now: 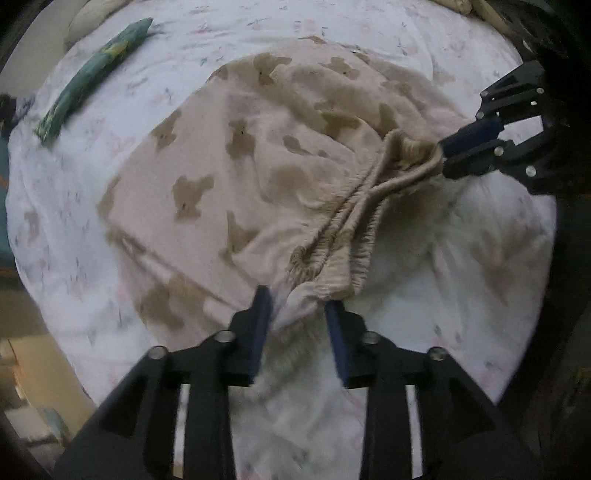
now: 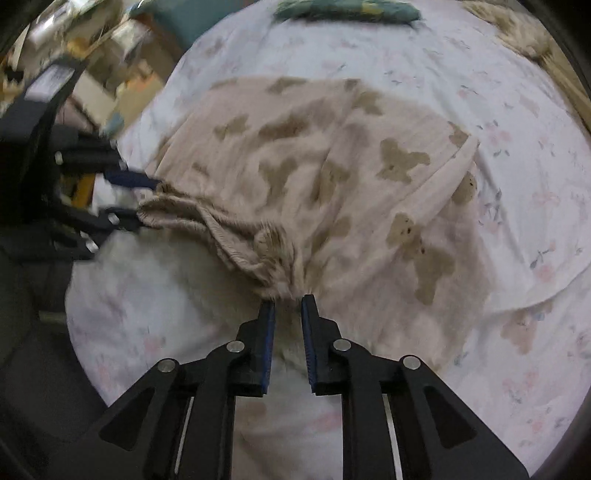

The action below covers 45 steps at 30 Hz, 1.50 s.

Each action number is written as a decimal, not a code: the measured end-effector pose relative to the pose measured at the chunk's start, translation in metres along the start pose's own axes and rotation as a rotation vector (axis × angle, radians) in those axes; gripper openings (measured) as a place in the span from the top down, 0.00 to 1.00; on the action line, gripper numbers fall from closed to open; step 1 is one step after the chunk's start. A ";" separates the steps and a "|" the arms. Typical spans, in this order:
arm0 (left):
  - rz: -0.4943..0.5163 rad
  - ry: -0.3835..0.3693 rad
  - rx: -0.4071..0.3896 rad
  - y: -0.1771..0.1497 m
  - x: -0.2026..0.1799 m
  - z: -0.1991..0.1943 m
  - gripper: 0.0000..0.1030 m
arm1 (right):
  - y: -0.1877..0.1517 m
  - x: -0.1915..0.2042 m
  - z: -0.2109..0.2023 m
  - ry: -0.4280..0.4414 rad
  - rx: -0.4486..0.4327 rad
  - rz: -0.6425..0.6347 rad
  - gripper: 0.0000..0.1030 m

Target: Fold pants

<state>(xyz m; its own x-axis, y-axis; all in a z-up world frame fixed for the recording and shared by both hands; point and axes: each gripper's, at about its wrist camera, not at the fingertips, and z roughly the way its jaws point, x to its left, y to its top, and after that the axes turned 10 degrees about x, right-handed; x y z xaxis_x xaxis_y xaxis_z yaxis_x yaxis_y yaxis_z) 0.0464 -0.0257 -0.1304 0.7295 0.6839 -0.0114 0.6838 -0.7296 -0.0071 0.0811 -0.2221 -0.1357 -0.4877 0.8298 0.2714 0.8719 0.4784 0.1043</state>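
Beige pants with brown bear prints (image 1: pixel 258 166) lie on a white floral bedsheet (image 1: pixel 332 44); they also show in the right wrist view (image 2: pixel 332 177). Their elastic waistband (image 1: pixel 354 214) is stretched between my two grippers. My left gripper (image 1: pixel 299 299) has its fingers around one waistband corner, with a wide gap between the pads. My right gripper (image 2: pixel 288 301) is nearly closed on the other waistband corner (image 2: pixel 280 284). The right gripper shows in the left wrist view (image 1: pixel 445 158) pinching the waistband end. The left gripper shows in the right wrist view (image 2: pixel 144 199) at the other end.
A green patterned folded cloth (image 1: pixel 92 77) lies on the bed at the far left; it also shows in the right wrist view (image 2: pixel 347 9). A pale pillow (image 1: pixel 88 18) sits behind it. Room clutter (image 2: pixel 92 55) lies beyond the bed edge.
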 end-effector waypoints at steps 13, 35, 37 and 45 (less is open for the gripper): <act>-0.273 -0.022 0.049 0.030 0.021 0.033 0.63 | 0.034 -0.014 0.016 0.083 -0.047 0.064 0.83; -0.903 -0.254 -0.219 0.003 0.211 0.037 0.49 | 0.076 -0.218 -0.015 0.279 -0.216 0.621 0.46; -0.874 -0.256 -0.222 0.015 0.211 0.043 0.49 | 0.076 -0.220 -0.008 0.296 -0.203 0.629 0.46; -0.815 -0.337 -0.234 0.042 0.214 0.049 0.96 | 0.100 -0.196 0.012 0.259 -0.125 0.443 0.98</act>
<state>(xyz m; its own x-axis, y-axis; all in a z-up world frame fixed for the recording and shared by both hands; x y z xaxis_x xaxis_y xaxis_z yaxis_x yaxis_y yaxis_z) 0.2301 0.0901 -0.1826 0.0022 0.9236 -0.3834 0.9978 0.0233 0.0618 0.2640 -0.3337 -0.1897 -0.0580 0.8387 0.5415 0.9983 0.0465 0.0349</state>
